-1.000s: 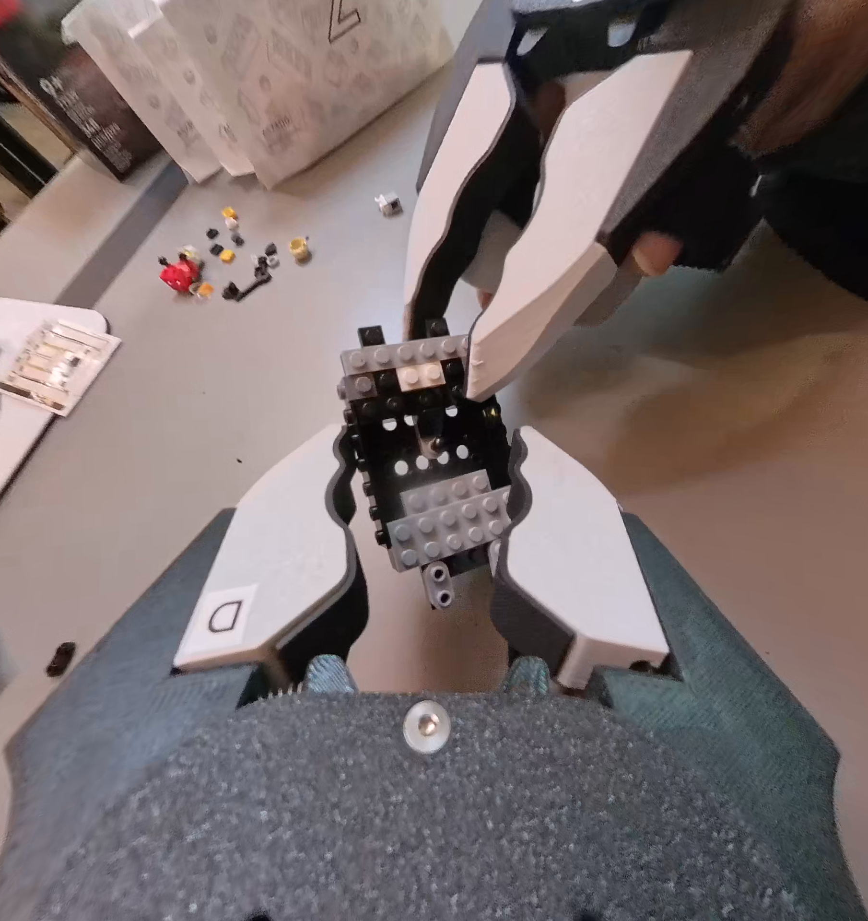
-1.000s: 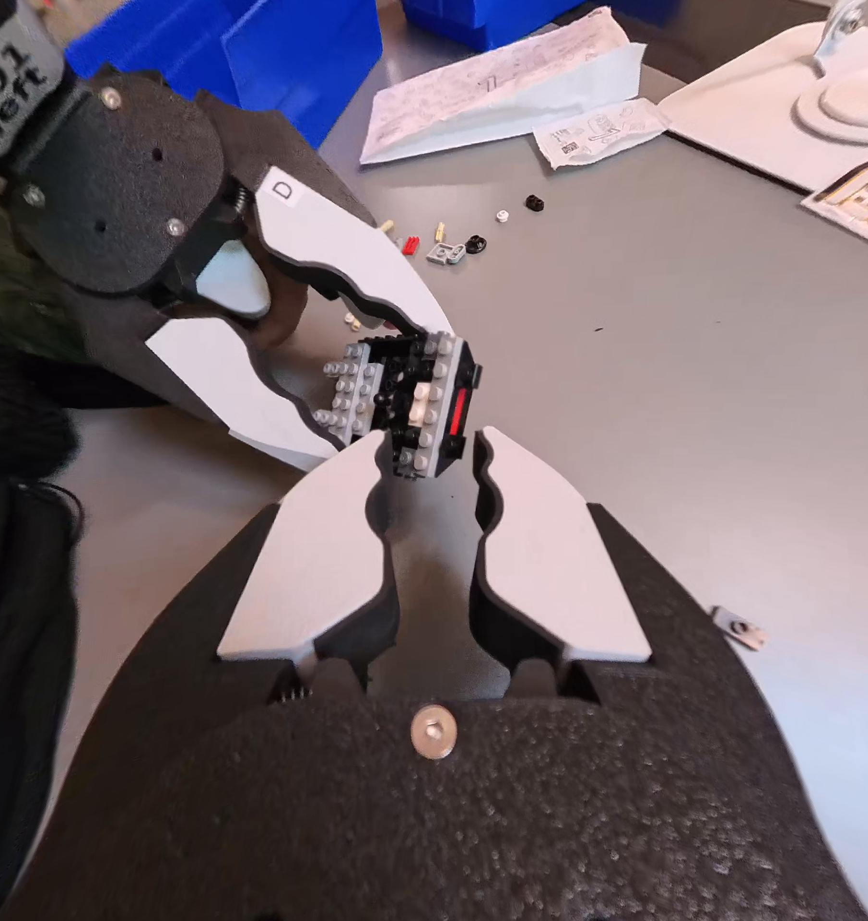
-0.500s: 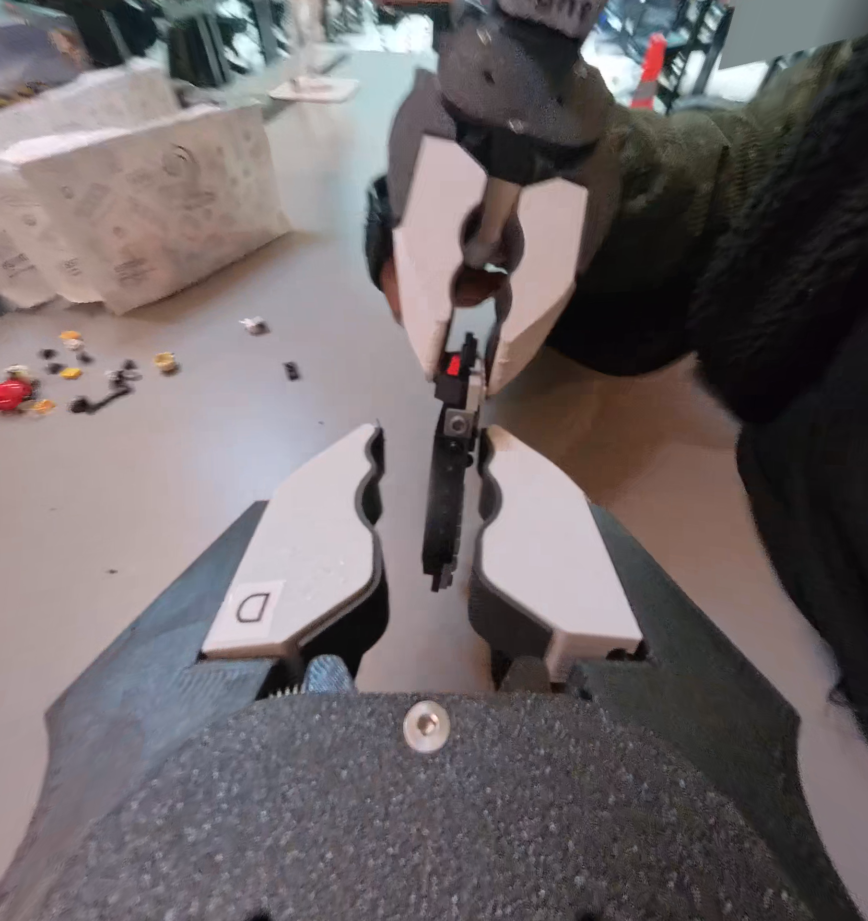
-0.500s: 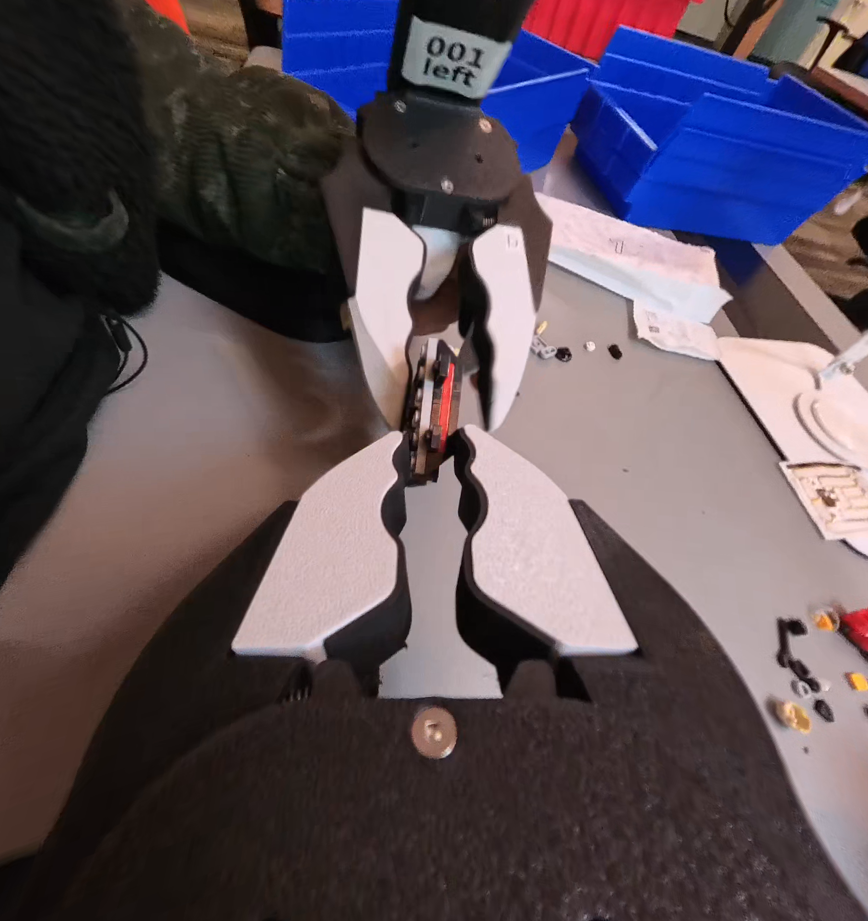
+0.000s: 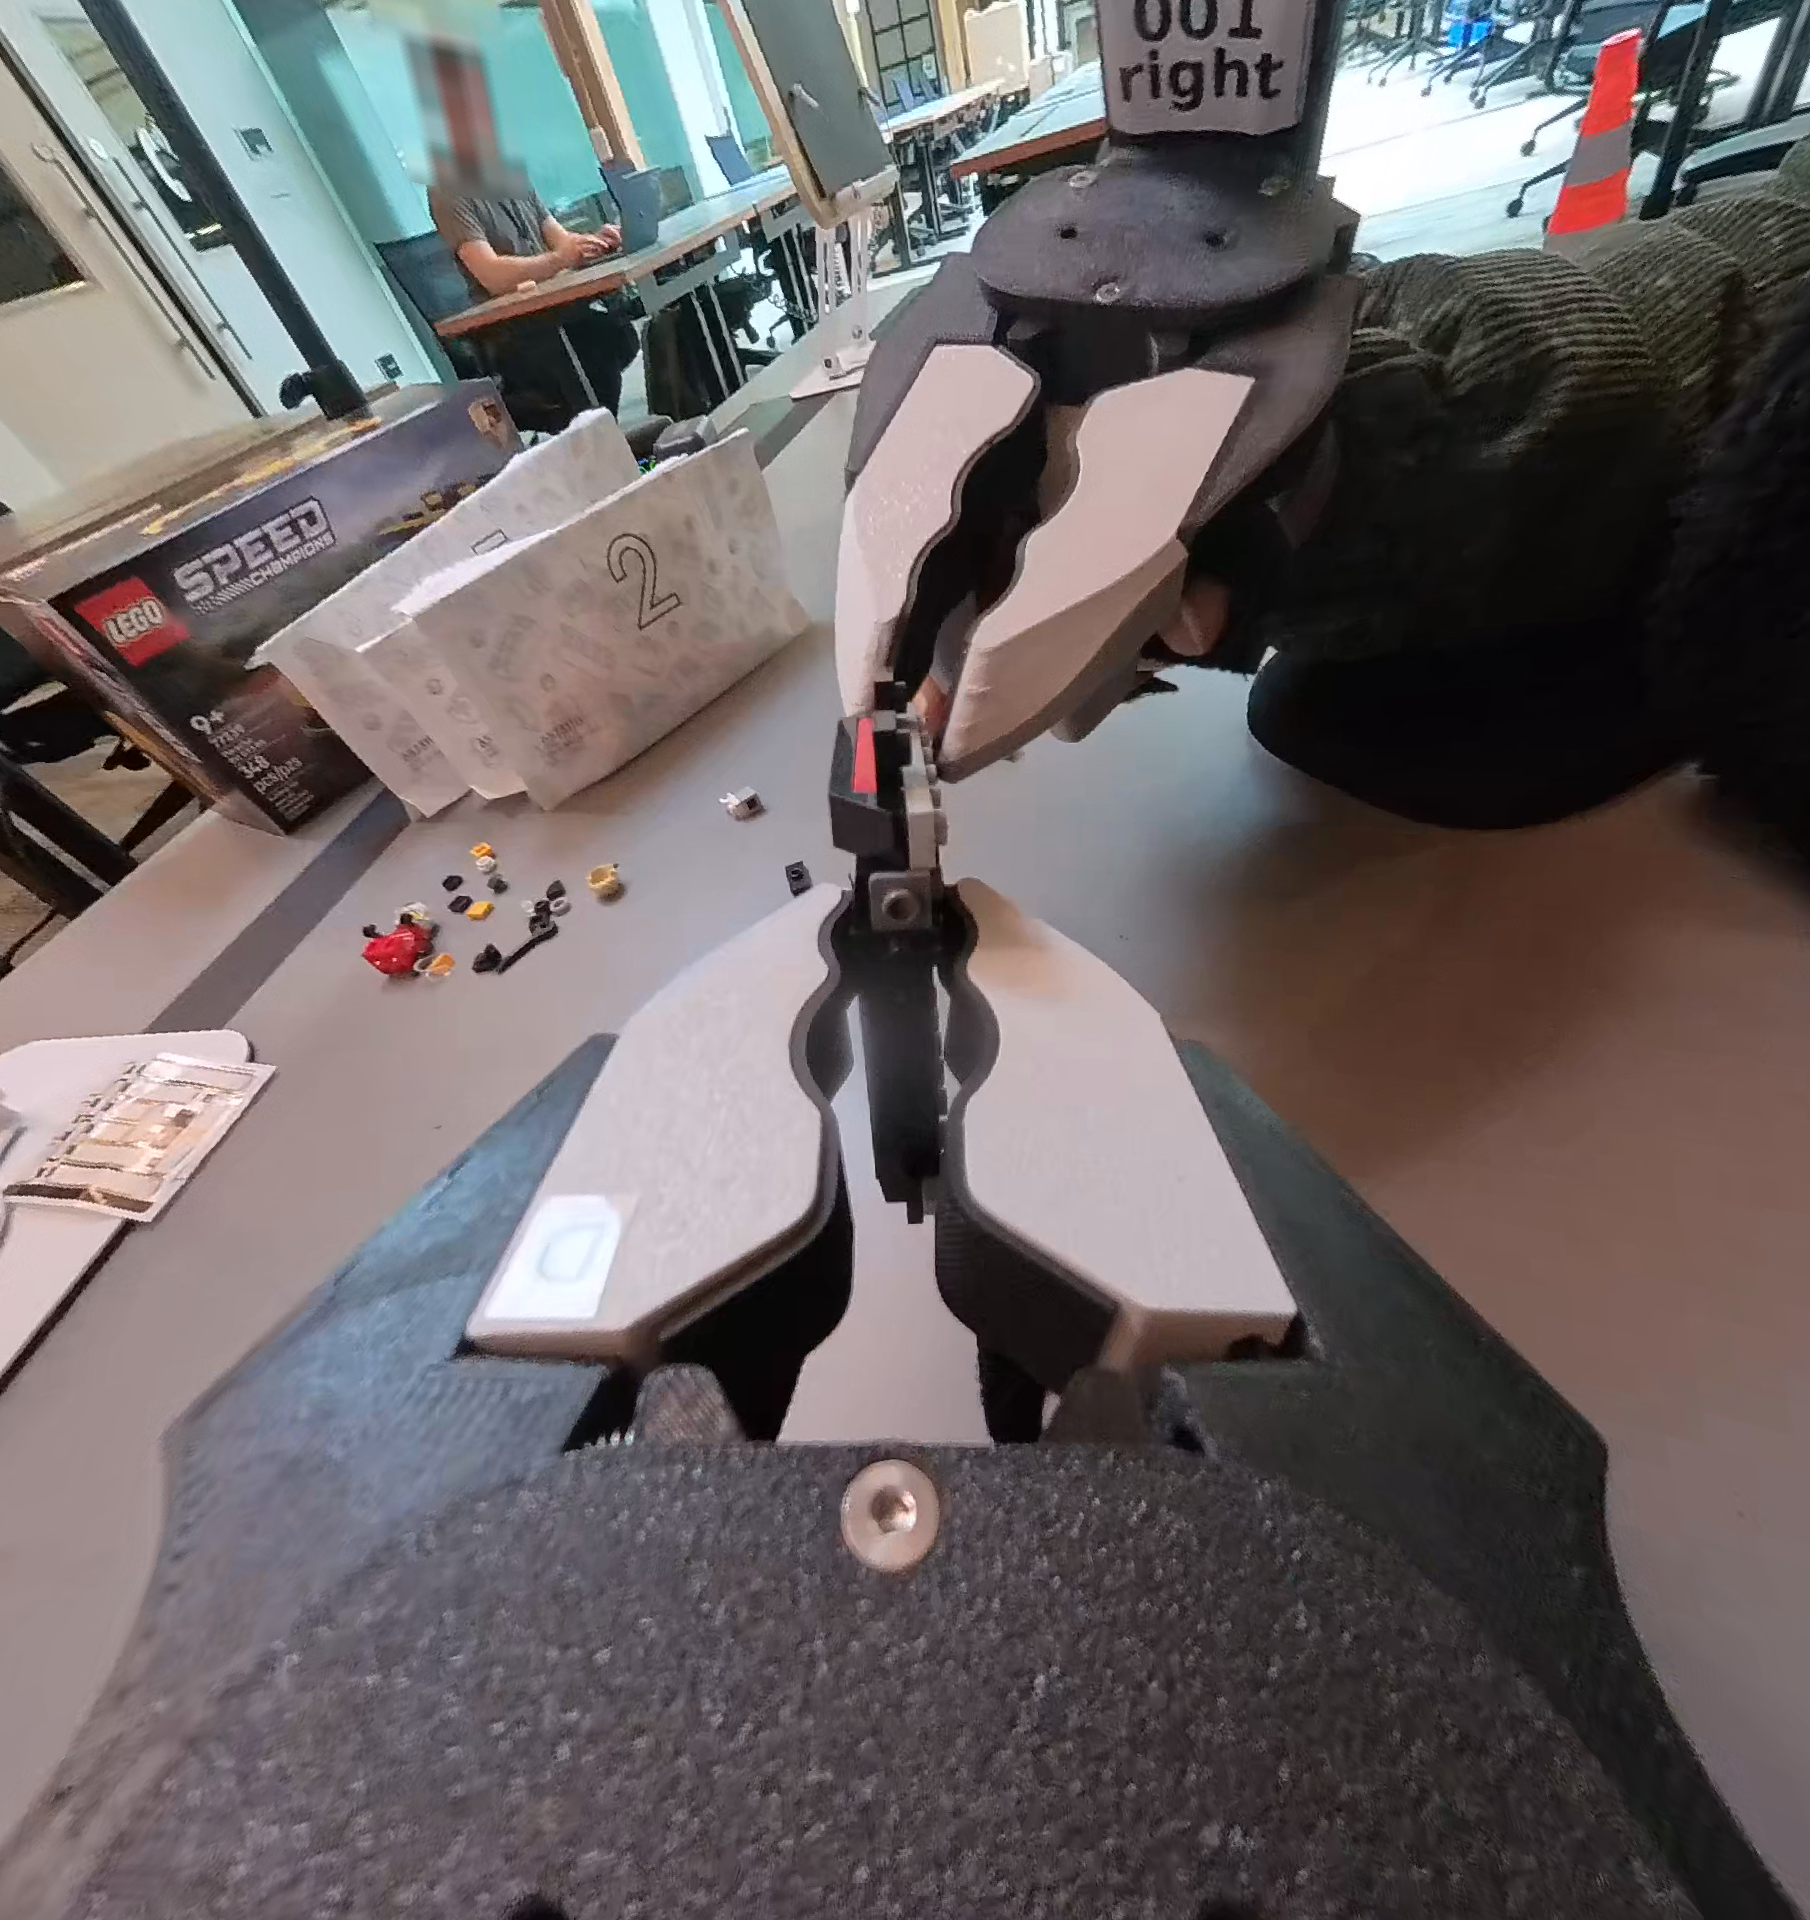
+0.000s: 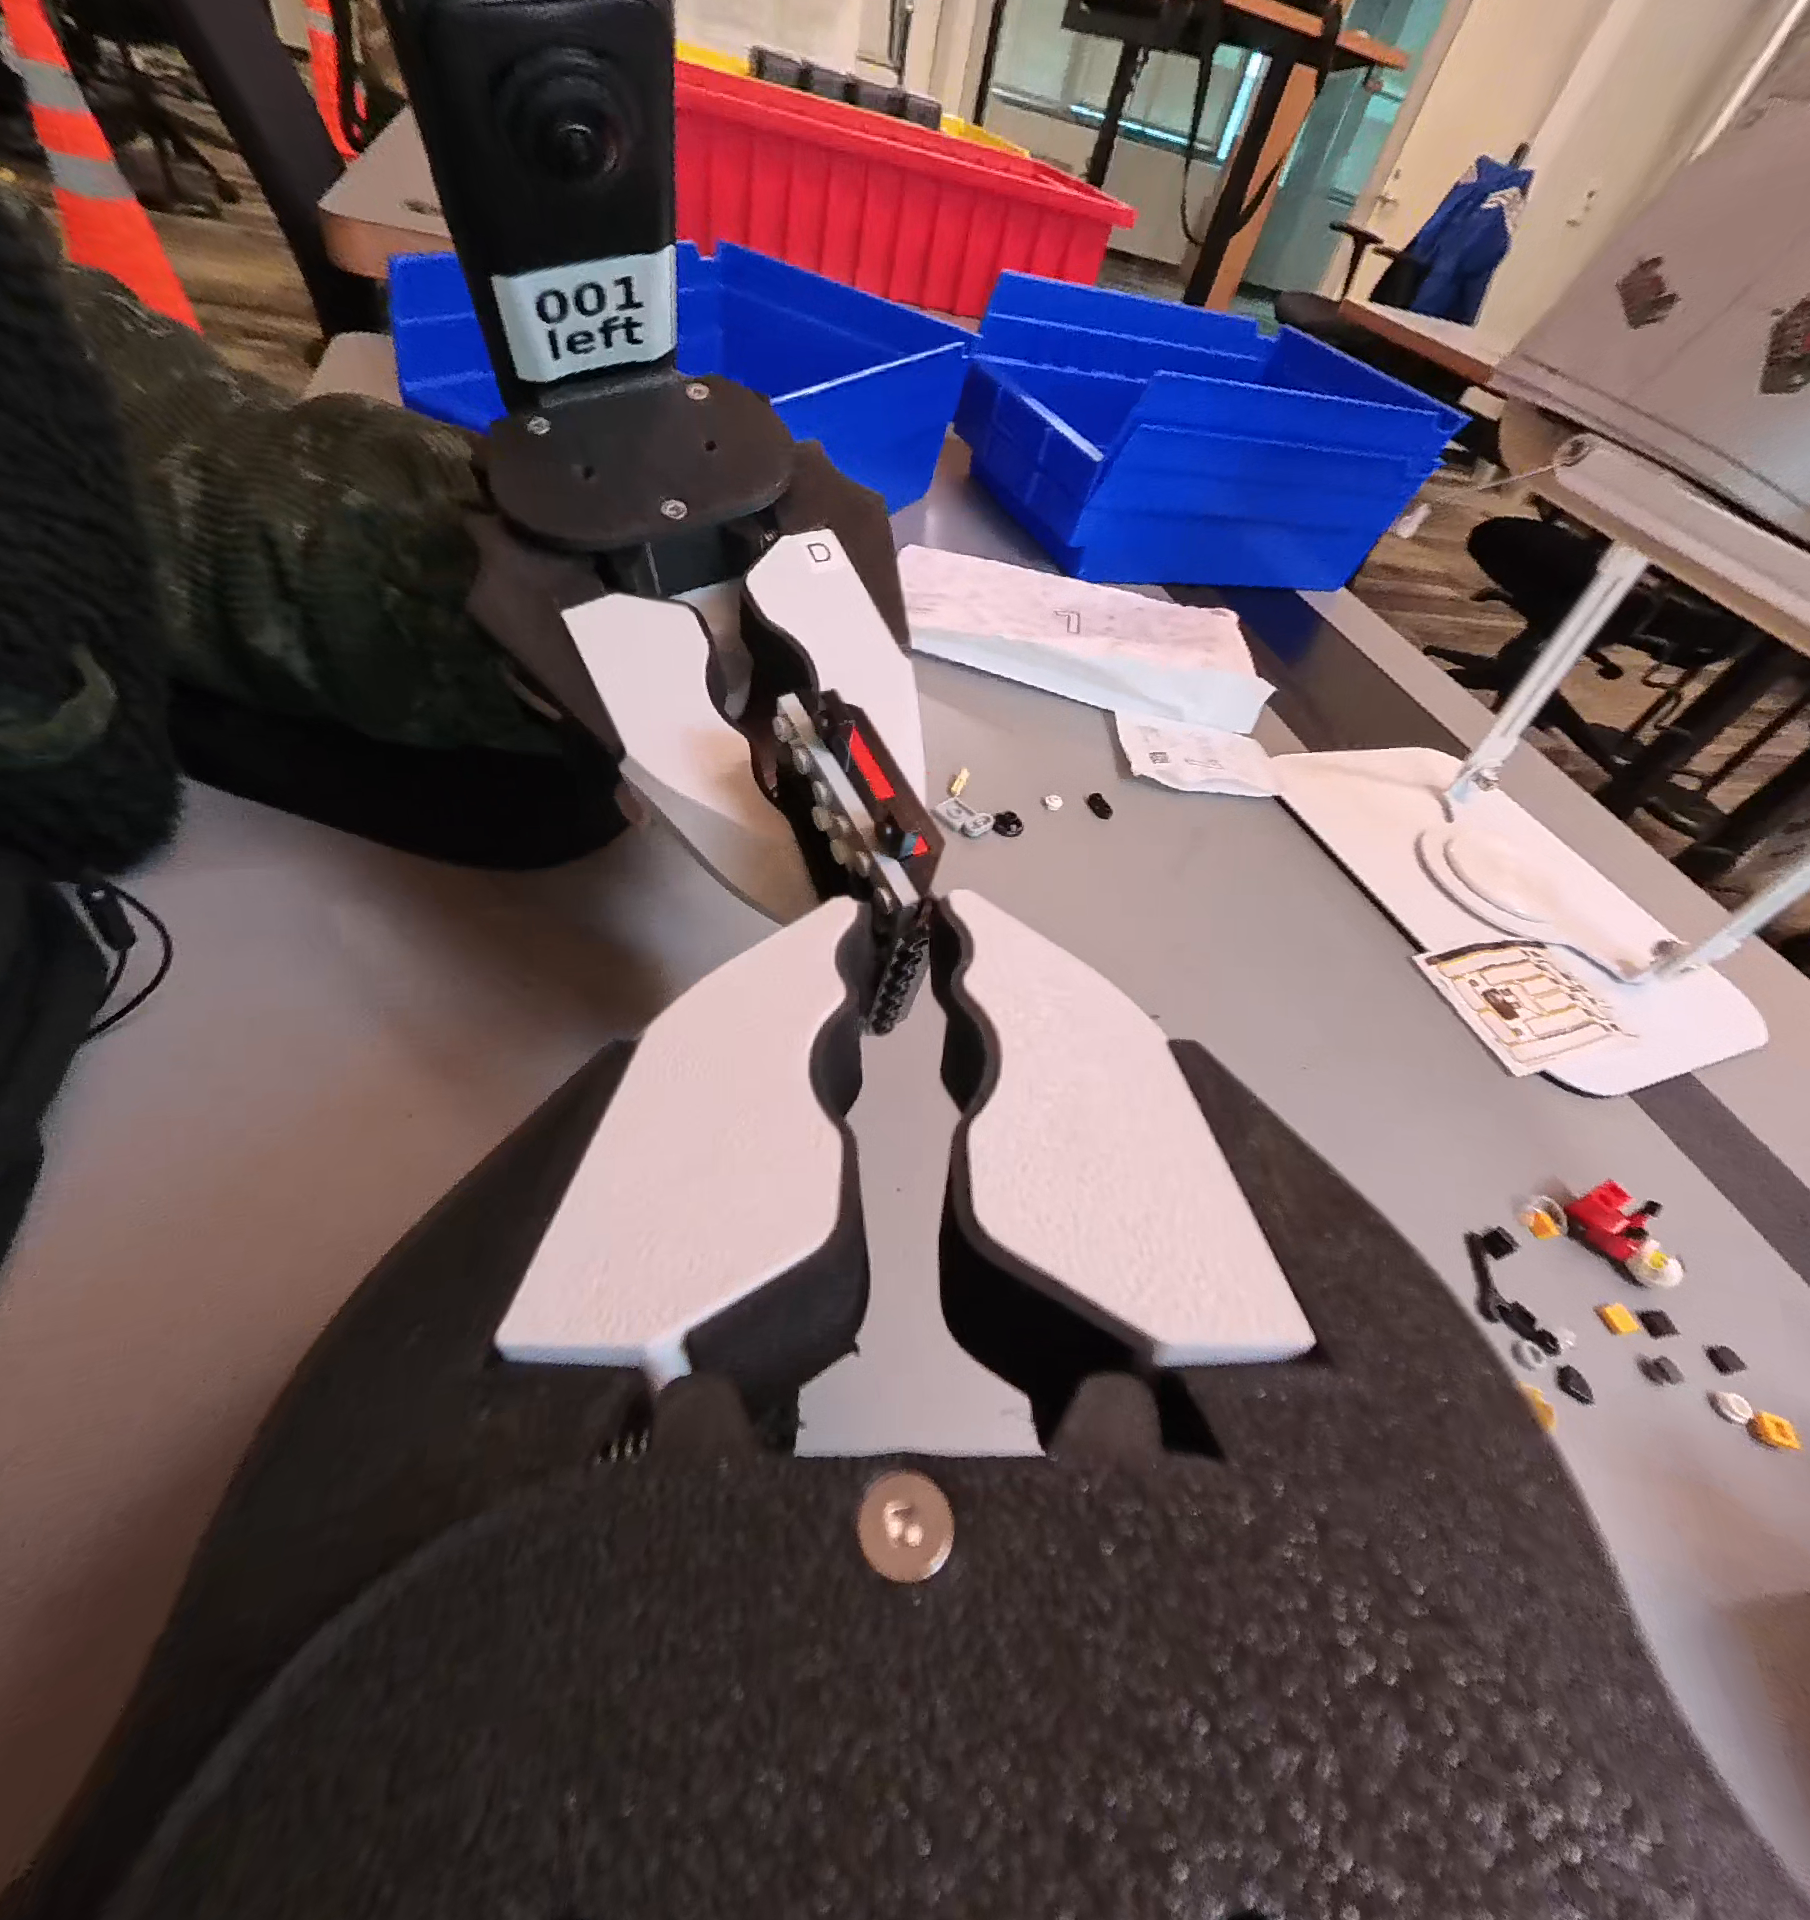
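Note:
A black and grey brick assembly (image 5: 885, 790) with a red strip is held on edge above the grey table (image 5: 1400, 1039). My left gripper (image 5: 896, 914) is shut on its near end, pads pressed on both sides. My right gripper (image 5: 922, 717) comes down from above in the left wrist view and pinches the far, studded grey end. In the right wrist view, my right gripper (image 6: 896, 914) is shut on the assembly's (image 6: 859, 790) lower black edge. The left gripper (image 6: 849, 852) clamps the assembly from behind.
Loose small bricks (image 5: 485, 904) and a red piece (image 5: 397, 945) lie left of the grippers. Beyond them are white paper bags (image 5: 589, 623) and a dark box (image 5: 205, 623). Blue bins (image 6: 1192, 457), a paper bag (image 6: 1067, 634), a lamp base (image 6: 1503, 862) and a booklet (image 6: 1524, 997) are on the far side. The tips of both grippers are at nearly the same place. Left tips and right tips are each some 30 cm from the red piece (image 5: 397, 945). My right wrist view (image 6: 1602, 1212) looks at it from another angle.
The assembly went from lying flat between open left fingers to standing on edge, lifted. Both grippers closed on it, the left from wide open, the right tightening at the other end.

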Available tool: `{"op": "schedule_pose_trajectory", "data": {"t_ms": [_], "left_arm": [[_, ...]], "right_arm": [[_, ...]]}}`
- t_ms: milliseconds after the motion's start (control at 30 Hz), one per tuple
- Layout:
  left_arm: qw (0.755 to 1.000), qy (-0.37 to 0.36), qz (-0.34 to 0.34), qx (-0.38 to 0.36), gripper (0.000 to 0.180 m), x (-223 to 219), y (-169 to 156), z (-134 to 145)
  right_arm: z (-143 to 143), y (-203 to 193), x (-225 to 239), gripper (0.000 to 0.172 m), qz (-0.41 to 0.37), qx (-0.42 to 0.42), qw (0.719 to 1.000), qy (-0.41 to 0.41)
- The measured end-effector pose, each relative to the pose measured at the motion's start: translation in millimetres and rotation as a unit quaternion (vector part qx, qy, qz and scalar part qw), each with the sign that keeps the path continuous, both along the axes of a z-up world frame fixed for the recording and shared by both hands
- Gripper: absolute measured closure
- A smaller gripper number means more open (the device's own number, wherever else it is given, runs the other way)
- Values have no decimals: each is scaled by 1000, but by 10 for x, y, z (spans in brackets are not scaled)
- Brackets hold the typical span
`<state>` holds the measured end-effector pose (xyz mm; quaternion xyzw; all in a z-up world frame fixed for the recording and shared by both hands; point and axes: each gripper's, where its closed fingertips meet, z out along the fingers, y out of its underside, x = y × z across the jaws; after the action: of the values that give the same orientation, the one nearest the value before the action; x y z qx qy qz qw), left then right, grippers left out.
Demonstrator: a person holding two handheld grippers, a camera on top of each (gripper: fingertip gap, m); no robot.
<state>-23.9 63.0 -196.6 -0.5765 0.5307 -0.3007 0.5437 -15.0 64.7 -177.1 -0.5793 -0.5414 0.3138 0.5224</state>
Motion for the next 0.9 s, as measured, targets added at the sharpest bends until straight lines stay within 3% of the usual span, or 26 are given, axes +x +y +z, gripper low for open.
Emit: {"op": "schedule_pose_trajectory", "data": {"t_ms": [133, 300, 667, 767, 833, 900], "left_arm": [[999, 12, 26, -13, 167, -9, 49, -22], [993, 29, 73, -83, 166, 21, 115, -118], [968, 27, 100, -230, 165, 38, 149, -289], [962, 46, 107, -248, 166, 36, 176, -393], [963, 45, 101, -245, 166, 50, 168, -391], [968, 42, 107, -224, 166, 32, 191, -349]], "right_arm": [[6, 56, -16, 162, -34, 11, 999, -3], [-30, 151, -23, 163, -86, 34, 995, -23], [-123, 238, -55, 169, -152, 172, 968, -101], [-79, 12, -237, 171, -98, 186, 975, -77], [-61, 18, -269, 172, -105, 219, 966, -90], [-11, 144, -159, 168, -125, 166, 976, -56]]}}
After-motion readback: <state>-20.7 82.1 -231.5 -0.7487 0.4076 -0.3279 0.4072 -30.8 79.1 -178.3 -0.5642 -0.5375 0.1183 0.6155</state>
